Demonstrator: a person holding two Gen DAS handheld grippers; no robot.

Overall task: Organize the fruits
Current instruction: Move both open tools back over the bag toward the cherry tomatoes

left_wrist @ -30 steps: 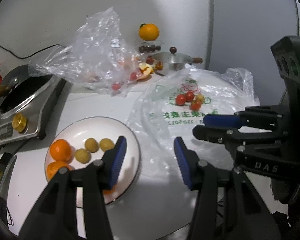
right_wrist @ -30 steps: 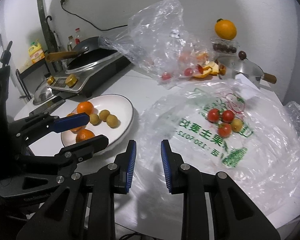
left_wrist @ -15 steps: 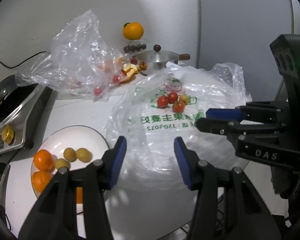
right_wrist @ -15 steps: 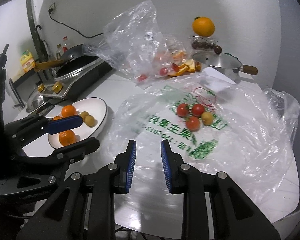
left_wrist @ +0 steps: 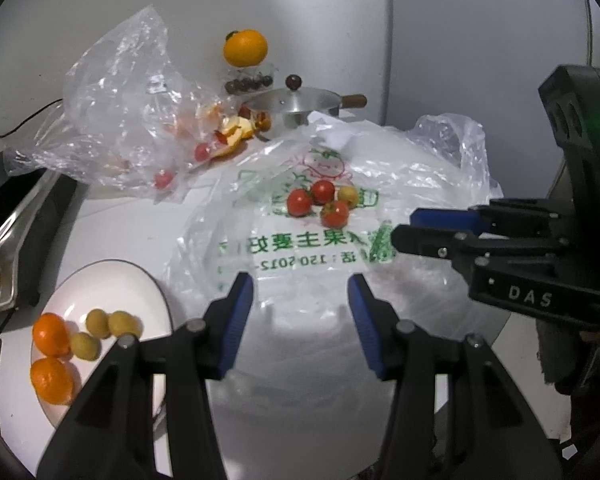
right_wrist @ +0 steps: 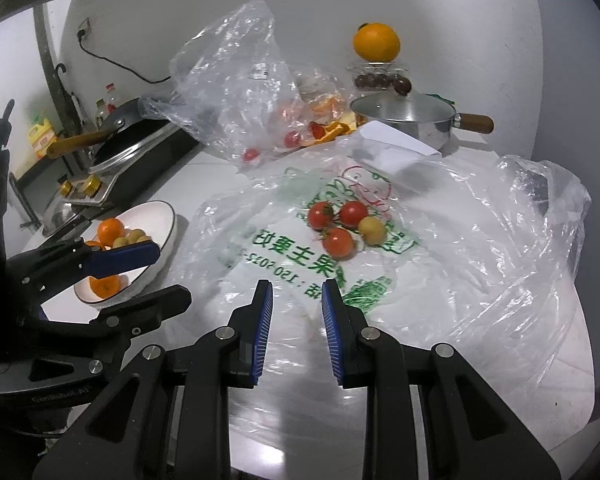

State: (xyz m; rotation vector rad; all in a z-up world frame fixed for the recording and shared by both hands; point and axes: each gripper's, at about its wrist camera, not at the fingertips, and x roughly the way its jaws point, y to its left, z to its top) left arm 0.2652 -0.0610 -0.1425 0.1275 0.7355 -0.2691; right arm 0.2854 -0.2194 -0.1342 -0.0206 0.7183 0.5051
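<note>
Tomatoes (right_wrist: 337, 227) lie in a small cluster on the printed plastic bag (right_wrist: 440, 264), three red ones and a yellowish fruit touching them, well apart from the white plate (left_wrist: 112, 280) where two oranges (left_wrist: 51, 354) and three small yellow-green fruits (left_wrist: 102, 330) already sit. From my seat, I judge the step in hand to be the reach for that cluster: both tools point at it and neither carries anything.

My left gripper (left_wrist: 300, 322) has its jaws spread wide, hovering above the near part of the bag, holding nothing. My right gripper (right_wrist: 296, 330) has its jaws parted by a narrower gap, also empty; I think its tips hang just above the plastic, but the fisheye makes it hard to say whether they brush it.

Next I would need to carry one tool forward over the green lettering to a single tomato, opening the right one further first. The film is loose and crinkled, so I would come down from above to avoid pinching plastic along with the fruit.
</note>
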